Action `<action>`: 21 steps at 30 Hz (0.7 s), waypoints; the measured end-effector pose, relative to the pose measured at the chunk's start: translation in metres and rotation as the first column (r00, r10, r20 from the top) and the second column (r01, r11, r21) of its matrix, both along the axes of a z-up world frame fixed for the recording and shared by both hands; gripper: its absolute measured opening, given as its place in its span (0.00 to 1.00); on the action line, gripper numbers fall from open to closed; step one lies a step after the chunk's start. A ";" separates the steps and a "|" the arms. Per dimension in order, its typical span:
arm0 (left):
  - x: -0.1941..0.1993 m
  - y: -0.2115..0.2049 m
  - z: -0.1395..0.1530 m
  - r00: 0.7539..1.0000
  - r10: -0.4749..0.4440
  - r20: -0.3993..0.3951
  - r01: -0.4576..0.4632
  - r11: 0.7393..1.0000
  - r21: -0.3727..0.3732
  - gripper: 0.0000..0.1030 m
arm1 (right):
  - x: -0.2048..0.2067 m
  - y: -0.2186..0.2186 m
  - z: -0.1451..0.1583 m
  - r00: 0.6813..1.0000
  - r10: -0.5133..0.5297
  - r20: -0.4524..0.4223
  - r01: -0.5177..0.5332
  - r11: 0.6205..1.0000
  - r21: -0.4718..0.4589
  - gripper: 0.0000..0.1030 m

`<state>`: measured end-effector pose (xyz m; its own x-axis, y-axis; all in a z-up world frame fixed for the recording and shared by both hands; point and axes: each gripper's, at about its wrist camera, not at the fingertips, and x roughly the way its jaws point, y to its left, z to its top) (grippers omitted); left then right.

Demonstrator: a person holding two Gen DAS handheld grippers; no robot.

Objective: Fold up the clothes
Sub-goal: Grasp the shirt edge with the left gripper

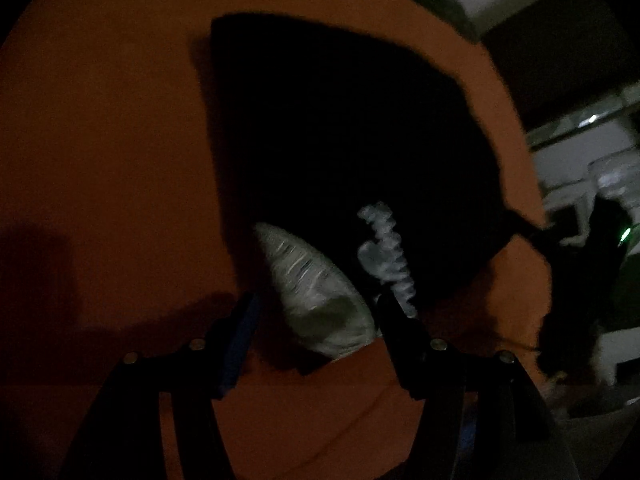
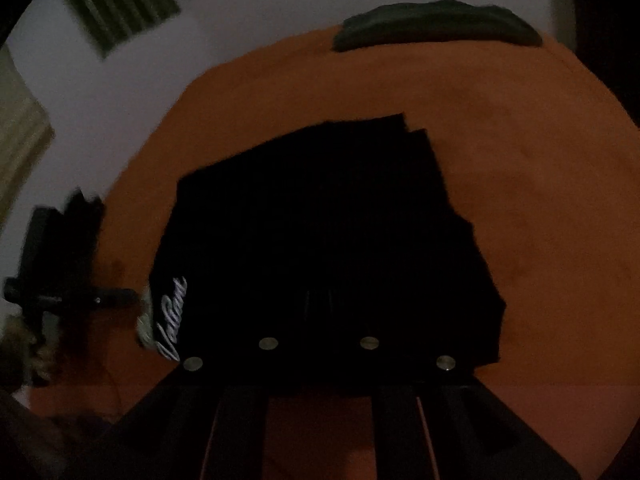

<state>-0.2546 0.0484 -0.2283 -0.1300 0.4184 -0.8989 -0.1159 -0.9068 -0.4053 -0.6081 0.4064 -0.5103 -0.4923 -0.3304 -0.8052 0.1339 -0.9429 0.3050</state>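
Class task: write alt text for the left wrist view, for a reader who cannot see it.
A dim fisheye view shows a black garment with white script lettering lying on an orange cloth-covered surface. The left gripper hangs open over the garment's near edge, where a pale grey inner lining shows. The right gripper appears at the far right.

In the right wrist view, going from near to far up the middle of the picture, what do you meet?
Right hand-held gripper → black garment → bare orange surface → dark green folded cloth at the far edge → pale wall.
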 end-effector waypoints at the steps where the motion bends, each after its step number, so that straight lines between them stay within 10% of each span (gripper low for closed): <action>1: 0.001 0.001 -0.006 1.000 0.002 0.007 -0.002 1.000 -0.016 0.61 | -0.003 -0.001 -0.004 1.000 -0.004 0.021 0.004 1.000 0.003 0.08; 14: 0.002 -0.020 -0.018 0.990 0.134 0.047 -0.136 0.989 0.063 0.61 | -0.009 0.063 -0.019 0.981 -0.180 0.072 0.171 0.978 0.115 0.06; 21: 0.004 -0.042 -0.024 0.943 0.320 0.086 -0.331 0.913 0.237 0.61 | -0.020 0.062 -0.022 0.982 -0.170 0.086 0.159 0.981 0.115 0.07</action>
<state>-0.2504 0.0064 -0.2526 -0.2593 0.5668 -0.7820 0.1922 -0.7632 -0.6169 -0.6284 0.4686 -0.5323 -0.4520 -0.1607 -0.8774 -0.0505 -0.9774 0.2051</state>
